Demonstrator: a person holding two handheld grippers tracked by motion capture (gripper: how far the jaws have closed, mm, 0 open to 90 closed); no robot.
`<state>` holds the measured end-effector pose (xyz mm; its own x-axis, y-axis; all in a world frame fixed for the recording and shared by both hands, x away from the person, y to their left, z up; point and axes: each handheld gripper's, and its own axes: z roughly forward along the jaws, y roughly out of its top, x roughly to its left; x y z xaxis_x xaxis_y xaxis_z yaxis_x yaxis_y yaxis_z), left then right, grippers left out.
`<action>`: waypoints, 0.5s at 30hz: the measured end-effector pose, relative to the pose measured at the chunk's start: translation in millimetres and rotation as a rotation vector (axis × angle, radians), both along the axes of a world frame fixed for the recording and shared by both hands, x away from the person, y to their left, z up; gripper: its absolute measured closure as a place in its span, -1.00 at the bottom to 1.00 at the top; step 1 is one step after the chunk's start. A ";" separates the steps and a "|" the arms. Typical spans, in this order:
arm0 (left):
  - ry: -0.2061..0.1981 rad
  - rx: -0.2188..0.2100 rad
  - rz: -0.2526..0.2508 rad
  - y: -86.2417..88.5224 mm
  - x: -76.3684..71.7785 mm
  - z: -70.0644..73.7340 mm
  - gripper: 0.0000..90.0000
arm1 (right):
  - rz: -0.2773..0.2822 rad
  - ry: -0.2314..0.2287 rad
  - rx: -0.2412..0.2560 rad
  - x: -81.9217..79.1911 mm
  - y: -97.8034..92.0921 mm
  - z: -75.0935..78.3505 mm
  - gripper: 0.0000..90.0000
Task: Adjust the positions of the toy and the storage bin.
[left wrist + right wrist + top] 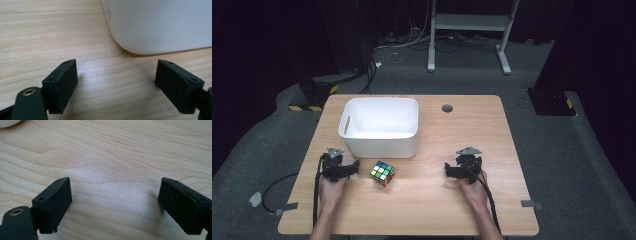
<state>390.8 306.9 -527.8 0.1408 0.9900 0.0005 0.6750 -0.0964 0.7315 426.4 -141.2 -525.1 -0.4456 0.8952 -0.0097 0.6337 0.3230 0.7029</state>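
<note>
A scrambled Rubik's cube (pixel 382 173) lies on the wooden table (pixel 462 130), just in front of a white plastic bin (pixel 382 145). My left gripper (pixel 343 162) rests on the table to the cube's left, near the bin's front left corner. In the left gripper view the left gripper (pixel 116 75) is open over bare wood, and the bin's rounded corner (pixel 160 25) is close ahead to the right. My right gripper (pixel 462 164) sits on the table well right of the cube. In the right gripper view the right gripper (pixel 115 195) is open with nothing between its jaws.
A dark round cable hole (pixel 447 108) sits near the table's far edge. Behind the table, a white desk frame (pixel 469 22) and loose cables (pixel 372 70) lie on the grey floor. The bin's edge (pixel 6 122) shows in the right gripper view.
</note>
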 end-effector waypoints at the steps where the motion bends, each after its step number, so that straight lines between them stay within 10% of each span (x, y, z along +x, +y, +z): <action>1: 0.008 0.001 -0.003 0.0 -0.3 0.7 -0.61 | 0.002 -0.002 -0.002 0.1 -0.1 0.0 -0.74; 15: 0.018 -0.087 -0.005 5.3 -9.3 5.9 -0.67 | -0.001 -0.001 -0.002 -0.1 0.1 0.0 -0.74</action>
